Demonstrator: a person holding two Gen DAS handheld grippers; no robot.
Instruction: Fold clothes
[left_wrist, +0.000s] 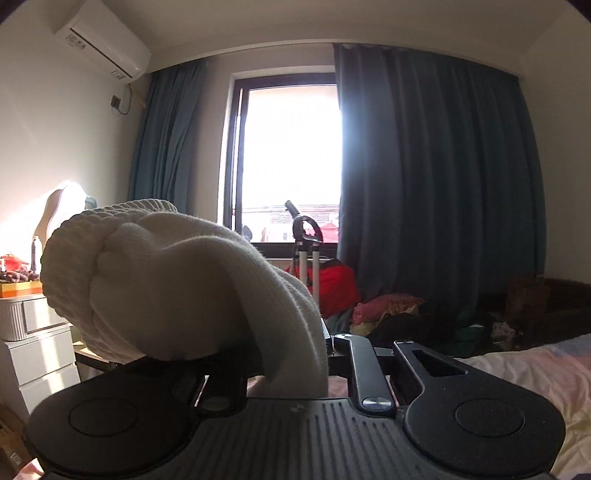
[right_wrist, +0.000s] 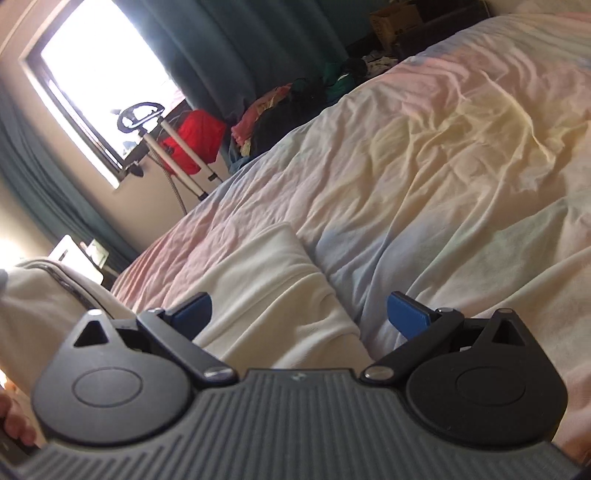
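Note:
A white ribbed knit garment (left_wrist: 166, 280) is lifted in a bunch in front of the left wrist camera and drapes over my left gripper (left_wrist: 325, 350). The linkage is drawn in and the cloth runs down between the fingers, so the gripper is shut on it; the fingertips are hidden. In the right wrist view, another part of the white garment (right_wrist: 273, 295) lies flat on the pastel bedsheet (right_wrist: 443, 166). My right gripper (right_wrist: 299, 314) hovers low over it, open, with its blue pads (right_wrist: 406, 314) wide apart and nothing between them.
A cream sleeve (right_wrist: 37, 306) and a hand (right_wrist: 18, 424) show at the left edge. Beyond the bed's far side are a pile of clothes (left_wrist: 388, 310), a red bag (left_wrist: 336, 288), a standing pole with a handle (left_wrist: 306, 236) and white drawers (left_wrist: 37, 350).

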